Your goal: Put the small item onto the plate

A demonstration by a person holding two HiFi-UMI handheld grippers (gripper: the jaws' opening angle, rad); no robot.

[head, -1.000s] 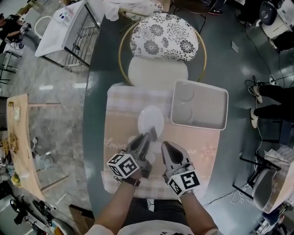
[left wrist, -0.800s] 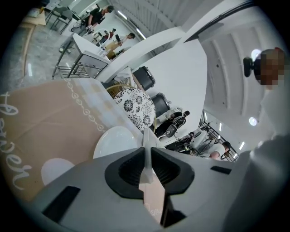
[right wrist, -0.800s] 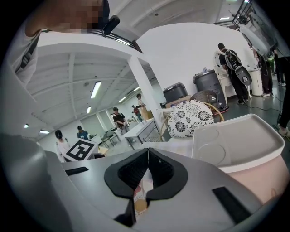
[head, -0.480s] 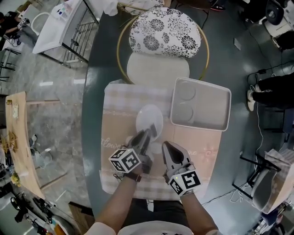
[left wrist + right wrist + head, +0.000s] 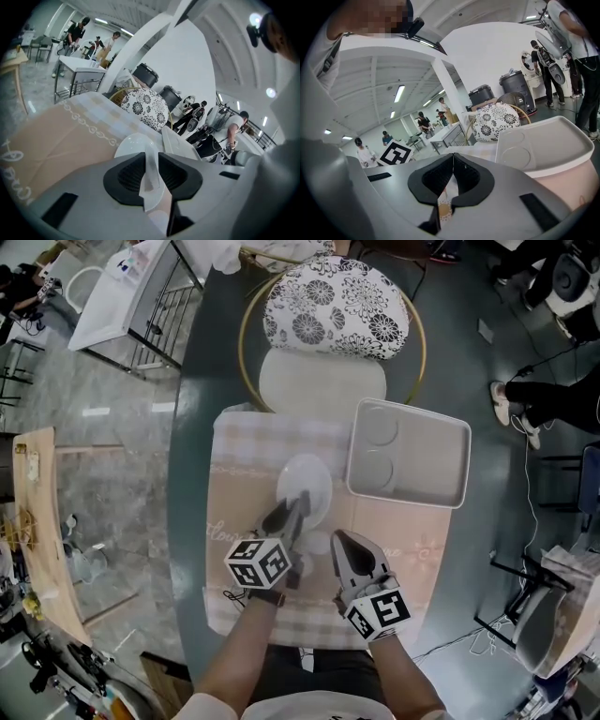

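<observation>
A small white plate (image 5: 307, 482) lies on the pink checked placemat (image 5: 246, 465). My left gripper (image 5: 301, 502) reaches over the plate's near edge. In the left gripper view a small thin white item (image 5: 151, 174) stands upright between the dark pads of the left gripper (image 5: 151, 157). It still fills the gap while the jaws are opening, and the plate (image 5: 132, 143) lies just beyond. My right gripper (image 5: 338, 539) hovers over the mat to the right of the left one. Its jaws are shut with nothing between them (image 5: 452, 158).
A white rectangular tray (image 5: 448, 457) with two round recesses sits right of the plate, also in the right gripper view (image 5: 553, 140). A chair with a floral cushion (image 5: 335, 315) stands at the table's far side. The dark table edge (image 5: 192, 474) runs left of the mat.
My left gripper has edged forward, so its tips now reach over the plate's near rim. The right gripper has stayed where it was.
</observation>
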